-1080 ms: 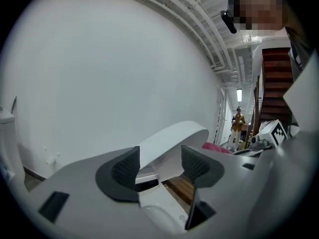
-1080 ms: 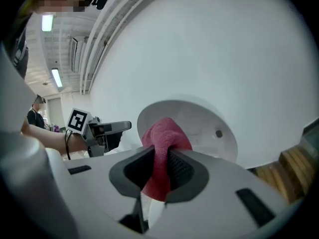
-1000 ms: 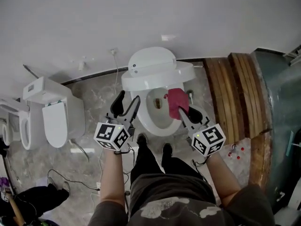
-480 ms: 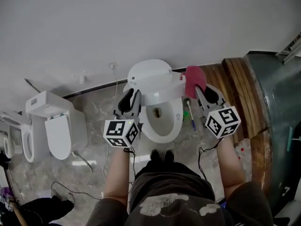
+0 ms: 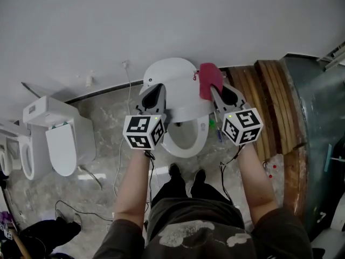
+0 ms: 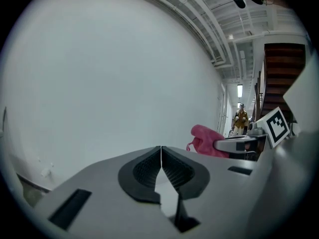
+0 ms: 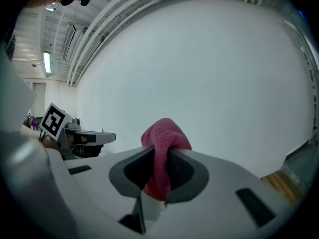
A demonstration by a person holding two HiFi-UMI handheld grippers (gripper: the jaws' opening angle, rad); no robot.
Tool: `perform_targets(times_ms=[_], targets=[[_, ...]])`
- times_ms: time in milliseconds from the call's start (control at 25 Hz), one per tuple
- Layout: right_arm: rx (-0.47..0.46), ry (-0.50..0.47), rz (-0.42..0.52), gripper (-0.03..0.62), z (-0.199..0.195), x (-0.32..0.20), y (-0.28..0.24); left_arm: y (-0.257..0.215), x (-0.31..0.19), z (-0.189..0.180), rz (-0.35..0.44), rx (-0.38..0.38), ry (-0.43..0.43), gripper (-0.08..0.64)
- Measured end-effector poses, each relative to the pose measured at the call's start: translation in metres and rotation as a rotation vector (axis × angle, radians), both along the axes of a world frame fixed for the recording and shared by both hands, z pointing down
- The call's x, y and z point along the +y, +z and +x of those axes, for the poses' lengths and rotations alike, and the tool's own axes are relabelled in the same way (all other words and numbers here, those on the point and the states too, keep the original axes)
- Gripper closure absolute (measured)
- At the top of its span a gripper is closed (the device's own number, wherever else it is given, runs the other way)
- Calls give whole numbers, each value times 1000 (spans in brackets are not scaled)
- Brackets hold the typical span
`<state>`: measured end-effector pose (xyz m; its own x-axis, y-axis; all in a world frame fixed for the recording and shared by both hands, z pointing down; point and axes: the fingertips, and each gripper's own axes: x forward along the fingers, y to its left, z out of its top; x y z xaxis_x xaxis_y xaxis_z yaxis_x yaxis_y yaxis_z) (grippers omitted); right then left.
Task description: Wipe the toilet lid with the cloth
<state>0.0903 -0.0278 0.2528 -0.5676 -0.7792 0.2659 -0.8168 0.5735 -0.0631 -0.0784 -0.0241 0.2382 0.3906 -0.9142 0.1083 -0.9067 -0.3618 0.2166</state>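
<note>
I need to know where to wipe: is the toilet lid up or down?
Up. In the head view the toilet lid stands raised behind the bowl, whose open inside shows below it between the two grippers.

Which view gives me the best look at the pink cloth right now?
Right gripper view: the pink cloth fills the centre, pinched between the right gripper's jaws. Head view shows it small, beside the raised toilet lid. Left gripper view catches only a side glimpse.

Cloth [image 5: 209,81] just right of toilet lid [image 5: 175,73]
</note>
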Motion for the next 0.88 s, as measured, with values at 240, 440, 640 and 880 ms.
perform_targets(times_ms=[240,440,640,880], targets=[[-42,-20,-47,534,15,22,22,22,21,6,-46,-11,-46,546],[-60,-56,-76,534,22,50,41,48,54,18,-90,-3,-83,546],[-62,-88,-119,534,30,77,68,82,88,29,-142,-1,-124,546],[-71,-113,-176,534,41,104,106,118,116,36,-200,-2,-164,546]])
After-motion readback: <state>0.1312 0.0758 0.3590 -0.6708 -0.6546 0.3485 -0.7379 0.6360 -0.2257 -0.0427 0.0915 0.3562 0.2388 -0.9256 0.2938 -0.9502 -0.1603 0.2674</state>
